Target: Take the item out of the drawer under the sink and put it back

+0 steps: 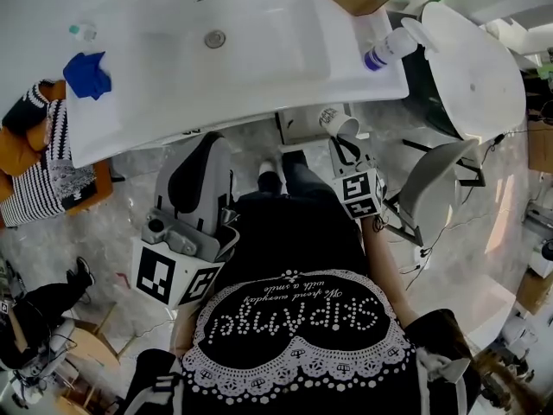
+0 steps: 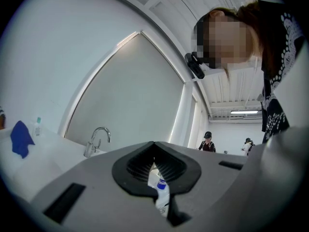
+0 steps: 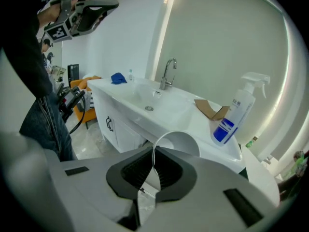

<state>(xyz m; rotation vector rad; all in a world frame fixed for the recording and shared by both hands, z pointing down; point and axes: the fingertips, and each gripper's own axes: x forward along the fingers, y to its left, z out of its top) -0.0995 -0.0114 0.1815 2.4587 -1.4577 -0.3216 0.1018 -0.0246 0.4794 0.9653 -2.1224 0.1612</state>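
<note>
Right gripper (image 3: 154, 154): jaws pinching the rim of a white paper cup (image 3: 179, 143), one pad inside it and one outside.
Cup: held in the air just before the sink's front edge, towards its right end, outside the cabinet.
Left gripper (image 2: 154, 151): jaws pressed together at the tips, holding nothing; raised at the person's left, pointing towards the sink.
Sink (image 1: 259, 93): white, with a faucet (image 3: 166, 74) at the back.
Spray bottle (image 3: 236, 114): upright on the sink's right end, just beside a piece of cardboard (image 3: 211, 109).
Cloth (image 1: 86, 74): blue, on the sink's left end.
Cabinet (image 3: 116, 124): white, under the sink.
</note>
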